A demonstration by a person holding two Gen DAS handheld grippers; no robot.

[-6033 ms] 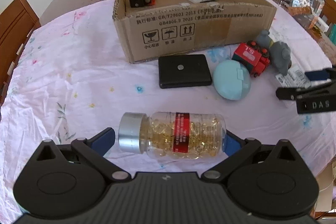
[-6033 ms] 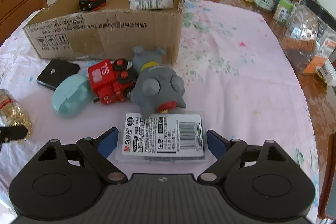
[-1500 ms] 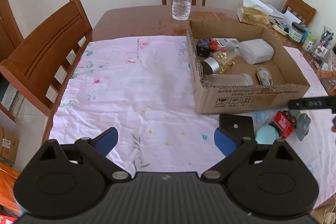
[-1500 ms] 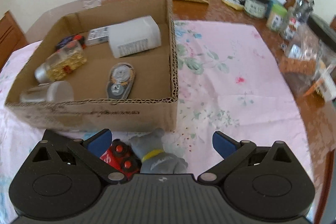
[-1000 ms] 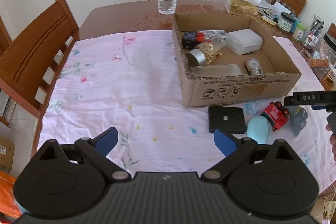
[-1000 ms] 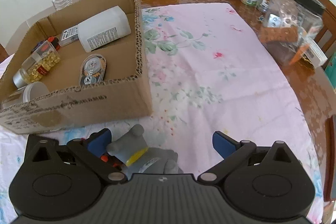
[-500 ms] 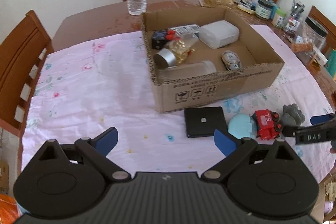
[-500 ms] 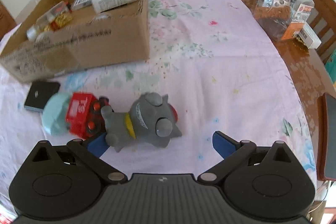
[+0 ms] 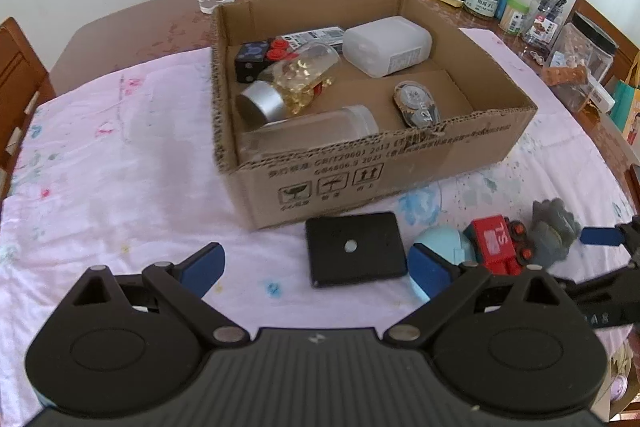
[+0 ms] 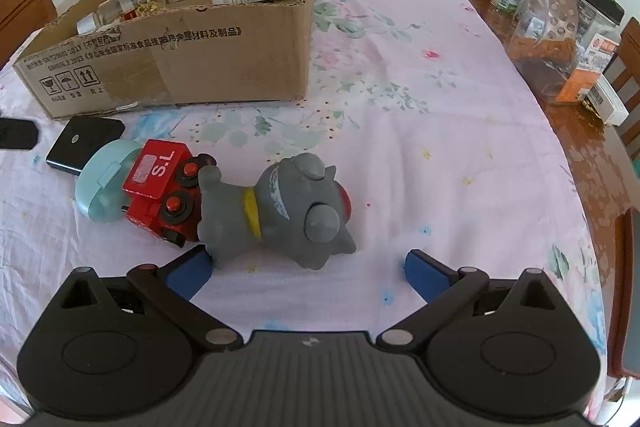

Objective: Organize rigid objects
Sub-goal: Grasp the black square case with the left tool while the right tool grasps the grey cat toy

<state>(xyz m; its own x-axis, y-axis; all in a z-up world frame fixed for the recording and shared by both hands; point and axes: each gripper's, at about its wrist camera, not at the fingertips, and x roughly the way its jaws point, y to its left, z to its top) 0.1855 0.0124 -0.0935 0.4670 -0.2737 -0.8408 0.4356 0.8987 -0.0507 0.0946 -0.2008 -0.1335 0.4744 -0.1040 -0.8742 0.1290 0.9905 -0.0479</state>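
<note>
Left wrist view: the left hand-held gripper (image 9: 316, 267) hangs open over the black case (image 9: 354, 248) beside the cardboard box (image 9: 384, 163).

Right wrist view: the right hand-held gripper (image 10: 306, 273) gapes wide, empty, near the grey toy (image 10: 280, 213) lying against the red truck (image 10: 162, 183) on the counter (image 10: 440, 155).

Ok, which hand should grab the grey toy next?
Right. The right tongs are open with the grey toy lying just ahead of them; the left tongs face the black case instead.
</note>
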